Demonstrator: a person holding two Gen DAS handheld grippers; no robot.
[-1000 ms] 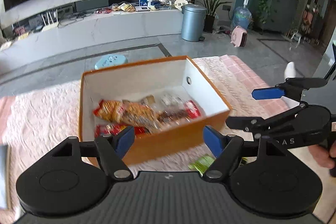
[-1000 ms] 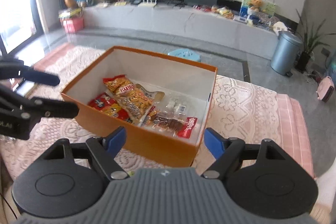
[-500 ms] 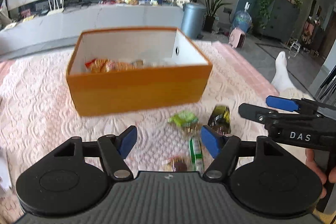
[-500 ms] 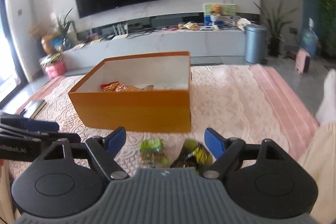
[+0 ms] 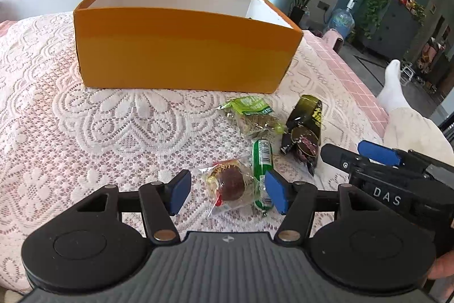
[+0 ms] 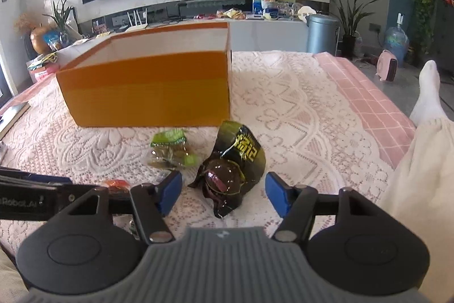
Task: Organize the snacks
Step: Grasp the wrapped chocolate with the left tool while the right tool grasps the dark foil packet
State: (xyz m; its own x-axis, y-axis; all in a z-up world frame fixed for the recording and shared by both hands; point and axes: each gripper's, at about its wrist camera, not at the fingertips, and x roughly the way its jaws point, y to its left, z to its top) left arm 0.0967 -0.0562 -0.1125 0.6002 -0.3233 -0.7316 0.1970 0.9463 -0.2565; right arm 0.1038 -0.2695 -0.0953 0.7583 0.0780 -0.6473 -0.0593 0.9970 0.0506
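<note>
Now, jaws first. The left gripper [image 5: 227, 192] is closing, its blue pads either side of a clear-wrapped round brown snack [image 5: 229, 183] but not yet pressing it; nothing grasped. A green stick pack [image 5: 262, 158] lies just beside that snack, close against the right-hand pad. The right gripper [image 6: 224, 195] is likewise closing, straddling a dark olive packet [image 6: 235, 163] with yellow print, with gaps on both sides; not gripped either.

Outward: a green-topped clear bag [image 5: 251, 115] lies between these snacks and the orange box [image 5: 184, 53]. All four loose items rest on the white lace cover [image 5: 85, 127] of the bench, in front of the box's near wall. From this low angle the box interior is hidden, so its contents cannot be read.

Progress, my judgement: four snacks remain outside, two of them about to be picked. How much is already boxed cannot be told.

Writing: "DAS" in white on the right gripper's body. Part of "Robot.AI" on the left gripper's side [image 6: 25, 203]. The yellow characters on the olive packet are not legible to me.
</note>
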